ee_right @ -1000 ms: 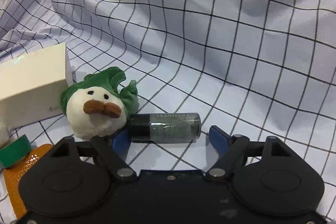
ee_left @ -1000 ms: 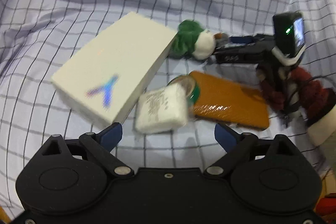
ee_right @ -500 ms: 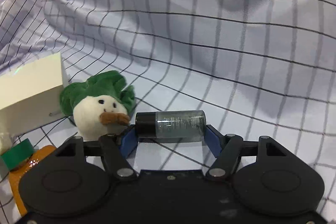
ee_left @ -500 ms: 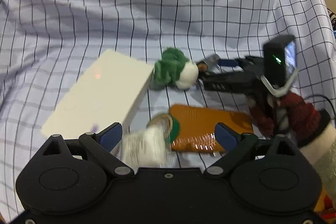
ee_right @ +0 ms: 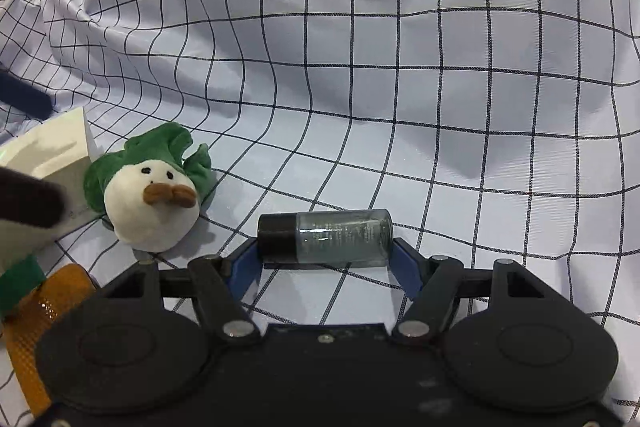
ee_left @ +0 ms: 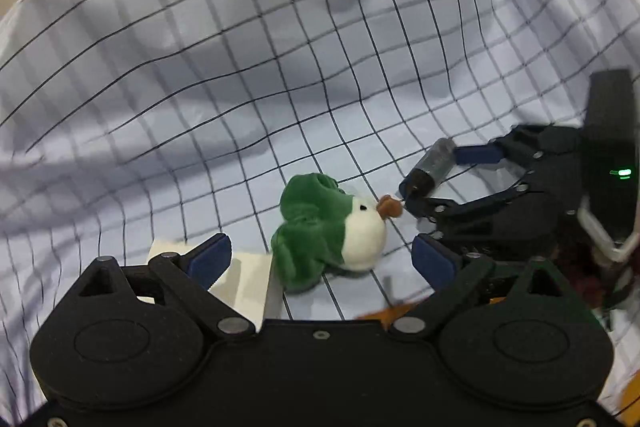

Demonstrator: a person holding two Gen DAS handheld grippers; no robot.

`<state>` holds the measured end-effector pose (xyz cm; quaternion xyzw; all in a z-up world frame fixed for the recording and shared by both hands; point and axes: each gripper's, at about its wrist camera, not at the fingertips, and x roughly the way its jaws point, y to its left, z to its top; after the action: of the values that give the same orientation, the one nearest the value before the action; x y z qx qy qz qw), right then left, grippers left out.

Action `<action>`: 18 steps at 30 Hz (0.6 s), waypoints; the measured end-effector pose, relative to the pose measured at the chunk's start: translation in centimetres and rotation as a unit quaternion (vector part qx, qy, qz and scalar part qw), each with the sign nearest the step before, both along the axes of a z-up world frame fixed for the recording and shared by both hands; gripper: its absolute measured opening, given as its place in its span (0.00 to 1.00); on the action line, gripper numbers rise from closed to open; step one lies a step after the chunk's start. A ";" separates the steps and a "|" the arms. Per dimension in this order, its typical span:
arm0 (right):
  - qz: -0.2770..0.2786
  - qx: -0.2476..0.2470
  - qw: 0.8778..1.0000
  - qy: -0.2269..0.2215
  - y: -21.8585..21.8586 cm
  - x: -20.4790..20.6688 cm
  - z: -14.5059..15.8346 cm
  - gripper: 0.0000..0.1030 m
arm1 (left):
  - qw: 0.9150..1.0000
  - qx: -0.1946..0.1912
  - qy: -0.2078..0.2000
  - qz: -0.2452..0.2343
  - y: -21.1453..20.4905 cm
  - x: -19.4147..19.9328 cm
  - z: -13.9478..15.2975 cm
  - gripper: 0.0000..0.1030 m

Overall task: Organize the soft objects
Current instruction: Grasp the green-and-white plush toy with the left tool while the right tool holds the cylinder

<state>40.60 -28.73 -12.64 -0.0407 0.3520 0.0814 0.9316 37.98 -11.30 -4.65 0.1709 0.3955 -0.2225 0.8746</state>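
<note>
With the right gripper clamped on the bottle, the left gripper, jaws opening and empty, must next straddle the plush.

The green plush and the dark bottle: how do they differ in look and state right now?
The green plush is rounded, soft, green and white with a brown beak; the dark bottle is a translucent cylinder with a black cap. The plush lies free on the checked cloth; the bottle lies sideways, clamped end to end by the right hand-held gripper.
</note>
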 end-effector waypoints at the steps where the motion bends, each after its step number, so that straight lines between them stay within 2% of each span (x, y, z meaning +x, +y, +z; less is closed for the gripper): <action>1: 0.000 0.000 1.000 0.000 0.0 0.0 0.0 0.67 | 1.000 0.010 0.001 -0.007 -0.4 0.4 -0.3 0.92; 7: -0.004 0.004 1.000 0.002 -0.2 0.1 -0.3 0.70 | 0.997 0.061 -0.012 -0.036 -2.4 1.6 -2.3 0.92; 9: -0.007 0.003 1.000 0.002 -0.1 0.0 -0.4 0.72 | 0.997 0.068 -0.001 -0.040 -2.8 1.9 -3.2 0.93; 12: -0.008 0.003 1.000 0.002 -0.1 0.0 -0.6 0.73 | 0.997 0.065 0.020 -0.036 -3.1 2.5 -4.3 0.92; 18: -0.013 0.000 1.000 0.003 0.0 0.2 -0.8 0.75 | 0.998 0.027 0.064 -0.010 -2.1 4.6 -5.3 0.92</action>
<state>40.77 -28.76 -13.39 -0.0362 0.3556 0.0692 0.9314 42.62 -13.42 -9.97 0.1841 0.4551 -0.2311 0.8400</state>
